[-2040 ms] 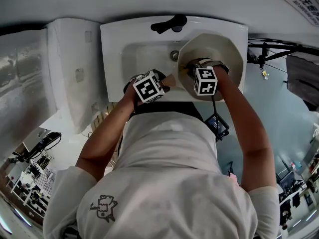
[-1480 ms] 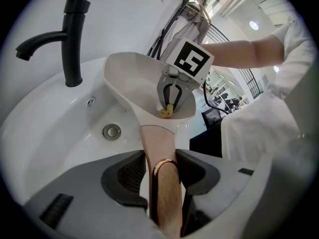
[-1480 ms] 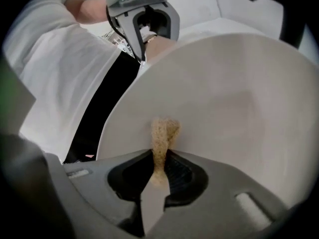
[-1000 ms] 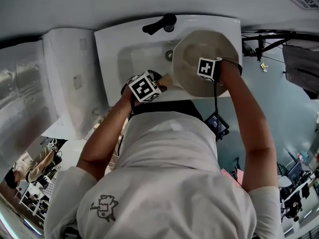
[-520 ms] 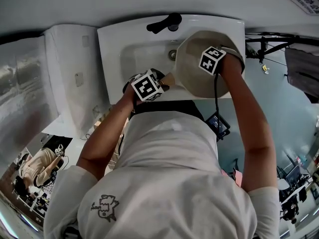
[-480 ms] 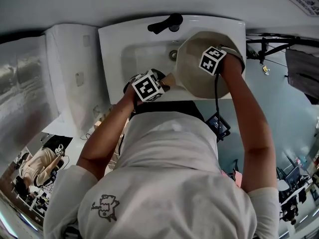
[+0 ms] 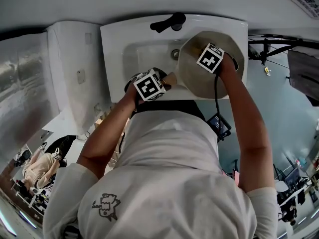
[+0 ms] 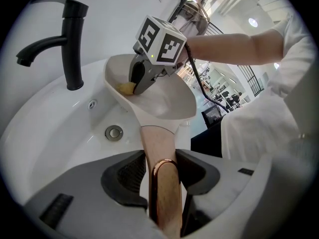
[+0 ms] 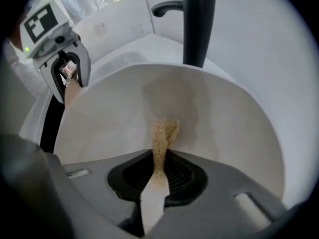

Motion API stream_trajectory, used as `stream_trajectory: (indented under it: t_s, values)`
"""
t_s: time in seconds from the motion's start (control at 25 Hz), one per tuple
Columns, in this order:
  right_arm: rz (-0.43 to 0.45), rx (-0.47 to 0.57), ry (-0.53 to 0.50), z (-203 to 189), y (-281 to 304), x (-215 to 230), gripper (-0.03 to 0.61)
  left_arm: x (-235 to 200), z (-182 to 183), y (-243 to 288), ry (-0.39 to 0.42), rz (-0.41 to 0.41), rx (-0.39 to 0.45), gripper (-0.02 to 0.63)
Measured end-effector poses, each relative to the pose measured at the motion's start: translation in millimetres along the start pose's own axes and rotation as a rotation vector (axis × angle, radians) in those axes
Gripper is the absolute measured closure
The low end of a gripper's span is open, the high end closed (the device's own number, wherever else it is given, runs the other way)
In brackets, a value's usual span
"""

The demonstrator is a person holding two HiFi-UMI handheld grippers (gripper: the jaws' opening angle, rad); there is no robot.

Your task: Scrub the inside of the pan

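Over the white sink (image 7: 114, 54), the cream pan (image 7: 199, 81) is held tilted, near the black tap (image 7: 169, 22). The left hand-held gripper (image 8: 162, 169) is clamped on the pan's handle (image 8: 159, 143). The right hand-held gripper (image 9: 158, 171), inside the pan, is closed on a thin yellowish sponge (image 9: 163, 133) touching the inner wall.

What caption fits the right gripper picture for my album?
Right gripper holds a yellow sponge against the inside of the pale pan.
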State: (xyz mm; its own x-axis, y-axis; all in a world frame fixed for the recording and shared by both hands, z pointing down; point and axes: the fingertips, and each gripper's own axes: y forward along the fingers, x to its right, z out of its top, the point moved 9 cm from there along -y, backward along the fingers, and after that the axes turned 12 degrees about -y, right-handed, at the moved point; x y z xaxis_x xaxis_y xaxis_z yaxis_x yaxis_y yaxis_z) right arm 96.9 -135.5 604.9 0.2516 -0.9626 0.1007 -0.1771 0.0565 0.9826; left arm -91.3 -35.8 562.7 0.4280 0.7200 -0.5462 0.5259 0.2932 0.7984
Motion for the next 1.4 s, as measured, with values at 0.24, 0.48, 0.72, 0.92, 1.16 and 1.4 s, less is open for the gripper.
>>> stream_trajectory:
  t_s: [0.24,0.48,0.72,0.92,1.16,1.4]
  values:
    - [0.156,0.081,0.133,0,9,-22,0.522,0,1,2,0.010,0.000,-0.004,0.433]
    - [0.430,0.040,0.212,-18,22,-57,0.522,2,2,1,0.011,0.004,-0.016,0.433]
    - [0.540,-0.127,0.227,-52,25,-72,0.522,1,1,3,0.021,0.013,-0.017,0.433]
    - [0.467,-0.263,0.235,-79,18,-56,0.522,0,2,1,0.019,0.019,-0.031,0.433]
    - [0.257,-0.374,0.277,-102,3,-19,0.522,0,4,2,0.019,0.011,-0.035,0.433]
    - [0.046,-0.343,0.204,-89,4,12,0.520,0,4,2,0.020,0.014,-0.032,0.433]
